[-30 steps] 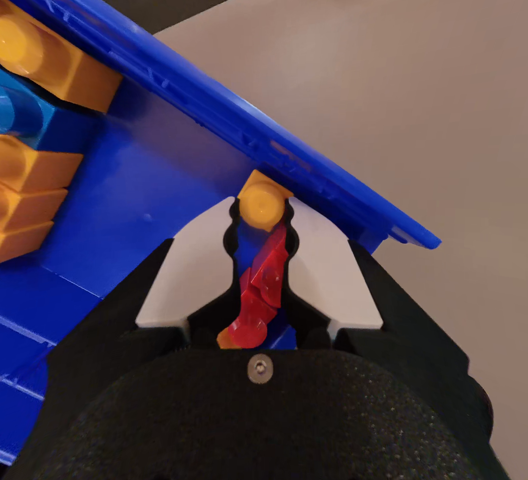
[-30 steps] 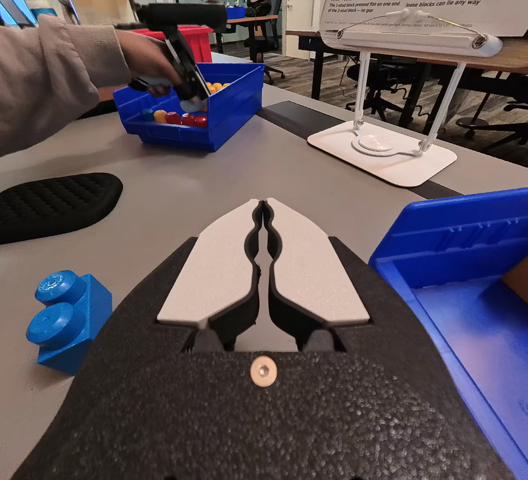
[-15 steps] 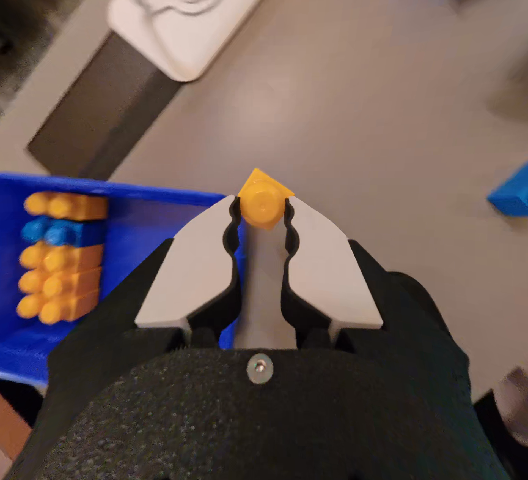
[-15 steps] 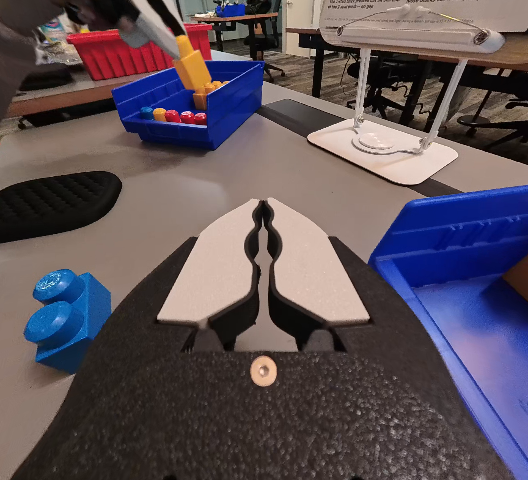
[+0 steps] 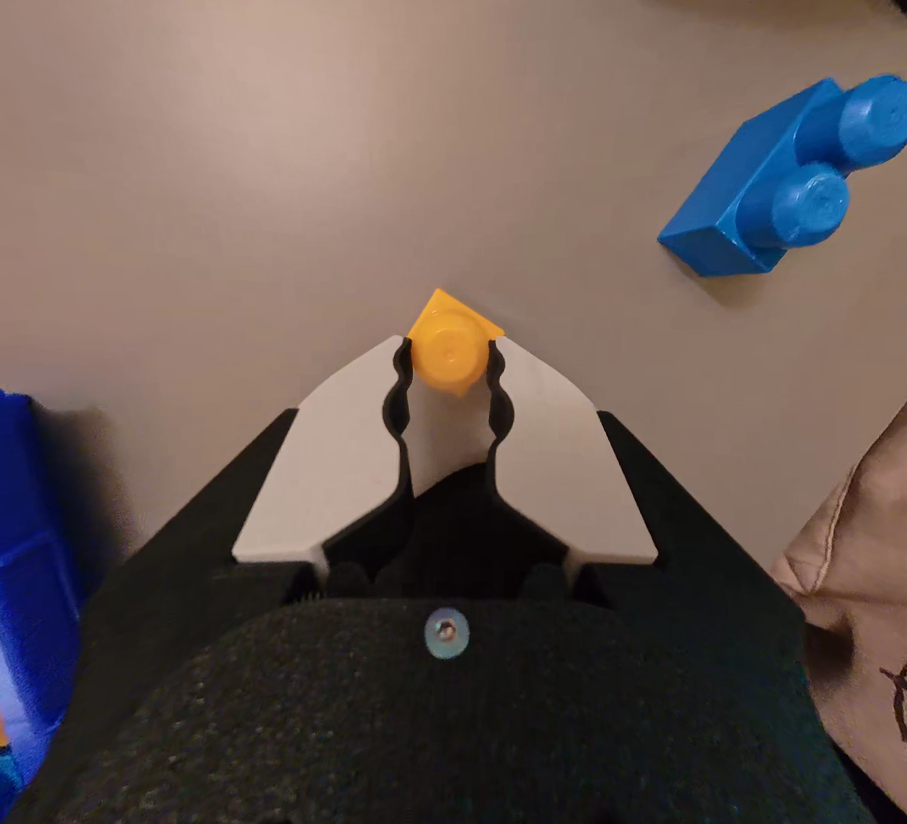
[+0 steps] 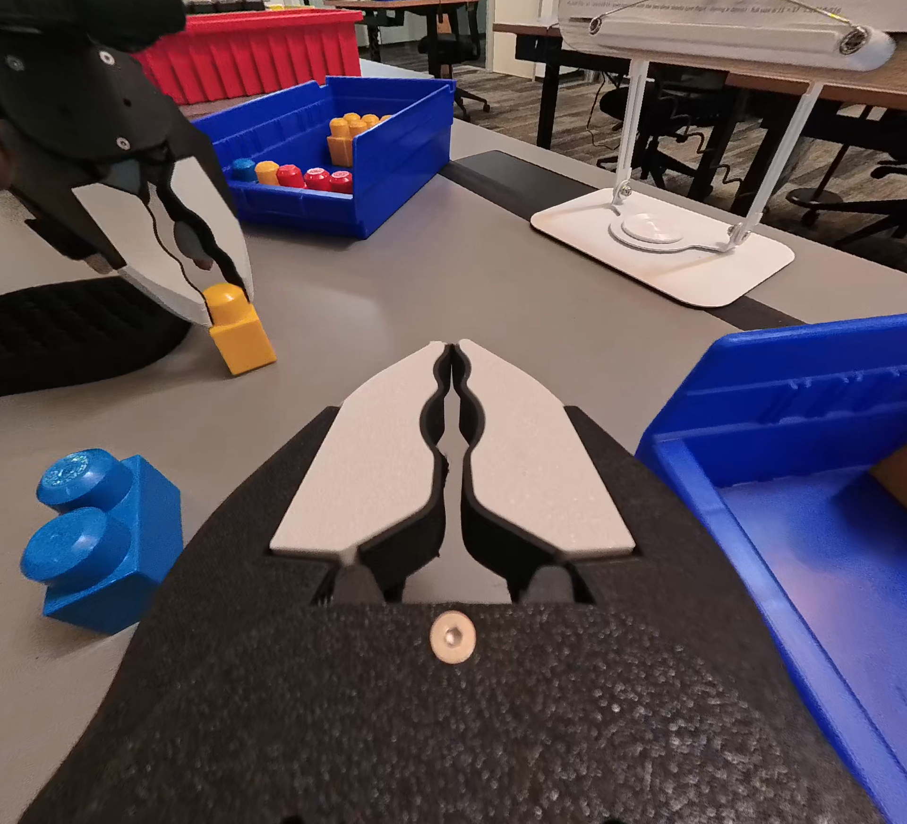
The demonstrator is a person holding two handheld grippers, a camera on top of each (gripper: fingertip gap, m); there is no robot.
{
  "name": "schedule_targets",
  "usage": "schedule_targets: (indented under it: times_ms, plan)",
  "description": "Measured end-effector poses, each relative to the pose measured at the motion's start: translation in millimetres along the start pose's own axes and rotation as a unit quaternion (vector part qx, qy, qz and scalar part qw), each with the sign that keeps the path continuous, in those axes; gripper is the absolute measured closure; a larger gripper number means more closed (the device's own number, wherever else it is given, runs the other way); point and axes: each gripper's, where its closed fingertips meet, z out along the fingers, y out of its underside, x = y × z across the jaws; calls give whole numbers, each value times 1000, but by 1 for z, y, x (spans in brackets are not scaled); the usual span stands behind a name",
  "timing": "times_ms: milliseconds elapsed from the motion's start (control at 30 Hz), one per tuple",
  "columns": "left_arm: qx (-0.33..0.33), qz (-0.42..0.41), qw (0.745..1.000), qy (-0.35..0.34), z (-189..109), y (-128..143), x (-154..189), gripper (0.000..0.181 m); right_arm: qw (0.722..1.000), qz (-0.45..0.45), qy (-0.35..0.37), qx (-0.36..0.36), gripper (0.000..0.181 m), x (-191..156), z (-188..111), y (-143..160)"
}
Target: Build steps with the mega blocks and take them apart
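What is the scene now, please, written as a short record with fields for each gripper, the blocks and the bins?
left gripper: shut on the stud of the yellow block, which is tilted, low at the table
right gripper: shut, holding nothing
blue block: two studs, alone on the table, apart from the yellow one
far blue bin: holds yellow, red and blue blocks
near blue bin: beside the right gripper; contents mostly hidden

dim warm left view, brighter right view, blurred, fisheye-bent edges.
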Motion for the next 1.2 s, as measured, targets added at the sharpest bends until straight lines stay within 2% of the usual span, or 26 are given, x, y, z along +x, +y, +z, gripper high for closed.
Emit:
schedule_targets:
  times_ms: [167, 233, 300, 367, 467, 567, 700, 800, 867, 933, 1000, 1067, 1133, 1200]
  plan:
    - [13, 11, 1000, -23, 2, -3, 1, 151, 1000, -10, -11, -4, 181, -6, 1, 0]
    - [31, 9, 999, -29, 2, -6, -1, 136, 999, -33, -25, -5, 181, -14, -2, -6]
    - [77, 6, 997, -27, -1, -14, 0, 131, 996, -62, -59, -39, 176, -31, -7, -8]
    - [155, 3, 987, -30, -10, -27, 1, 130, 984, -83, -112, -107, 164, -56, -13, 0]
    - [285, -13, 957, -46, -30, -43, -1, 127, 955, -105, -189, -204, 144, -101, -25, 16]
    - [385, -45, 921, -48, -49, -47, -2, 126, 912, -164, -213, -310, 128, -132, -32, 43]
    - [464, -69, 882, -48, -67, -44, 1, 126, 867, -212, -204, -402, 130, -152, -28, 77]
    - [501, -77, 862, -27, -78, -42, 7, 127, 861, -211, -207, -415, 141, -155, -23, 89]
    - [519, -69, 852, -13, -85, -41, 13, 126, 878, -192, -207, -387, 148, -153, -19, 83]
    - [538, -56, 841, 12, -91, -42, 24, 125, 910, -156, -227, -308, 149, -156, -15, 61]
    - [557, -47, 827, 50, -97, -44, 38, 125, 949, -104, -235, -184, 149, -154, -11, 22]
    - [577, -38, 811, 92, -104, -50, 54, 125, 969, -41, -242, -26, 149, -149, -15, -25]
    - [587, -24, 800, 123, -107, -58, 70, 125, 963, 29, -255, 84, 149, -145, -24, -57]
    - [590, -12, 795, 143, -108, -66, 85, 125, 947, 67, -271, 156, 149, -148, -31, -73]
